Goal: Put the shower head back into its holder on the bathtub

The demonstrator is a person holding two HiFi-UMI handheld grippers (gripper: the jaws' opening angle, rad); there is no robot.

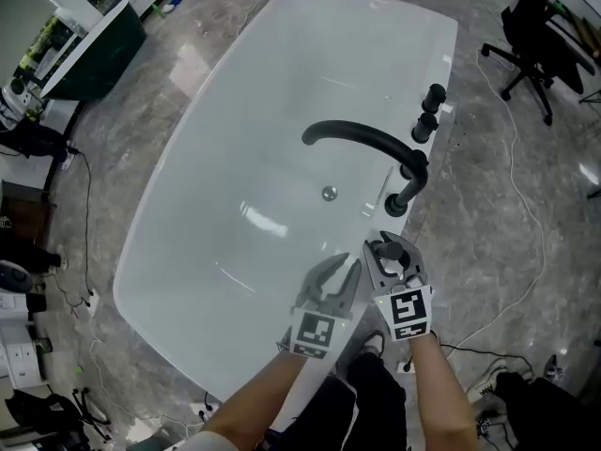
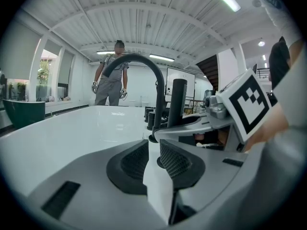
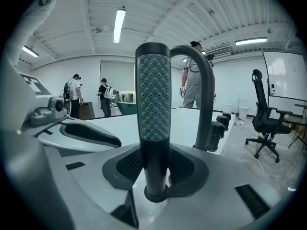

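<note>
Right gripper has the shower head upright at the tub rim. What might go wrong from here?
1. The shower head stands upright between the right gripper's jaws with its foot at the holder. I cannot tell whether it is fully seated, so opening now may let it tip off the bathtub rim.
2. The faucet rises close behind it, and a careless pull-back might knock it.
3. The left gripper, open and empty, sits right beside and may get bumped.
</note>
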